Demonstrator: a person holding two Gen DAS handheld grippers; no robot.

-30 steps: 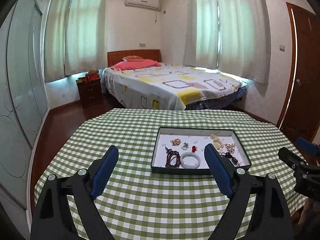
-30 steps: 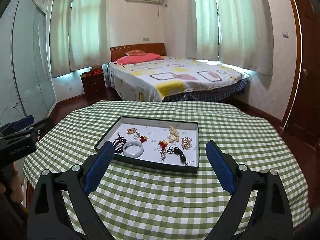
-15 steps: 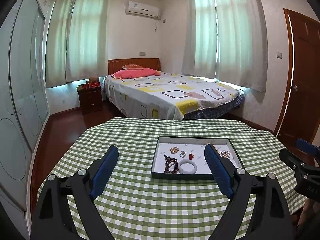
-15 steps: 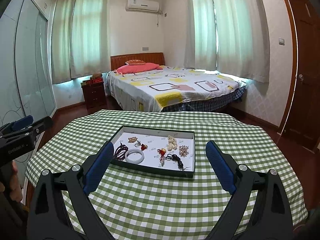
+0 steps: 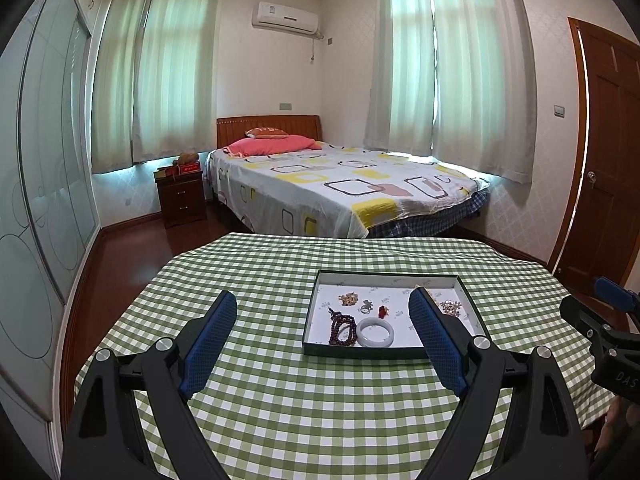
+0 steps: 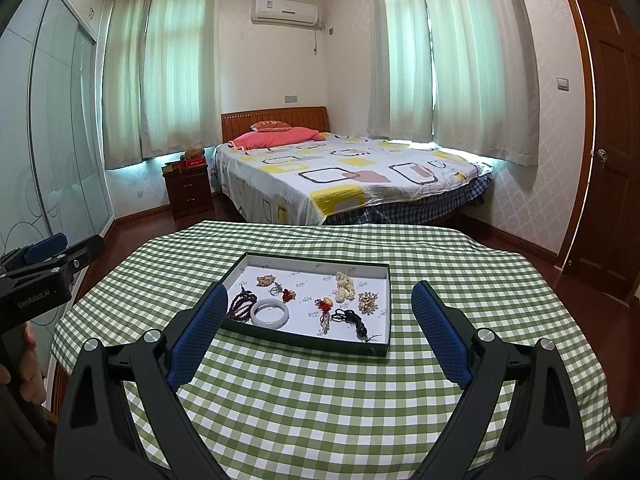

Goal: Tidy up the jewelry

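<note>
Green-checked table (image 6: 320,400) across the lower frame, bearing a dark tray (image 6: 304,340) at centre, long axis left to right. All jewelry inside it, spread in loose groups: dark beads (image 6: 240,307) and white bangle (image 6: 270,312) at lower left, pearls (image 6: 344,280) upper right, black cord (image 6: 354,318) lower right; fits either sorted or awaiting sorting. Left tongs (image 5: 322,344) and right tongs (image 6: 316,332) spread wide, holding nothing, hovering short of the tray, probably for a clear overview.

L tongs' (image 5: 322,318) right finger hides part of tray (image 5: 384,353); small pieces (image 5: 349,300) too tiny to ID.
</note>
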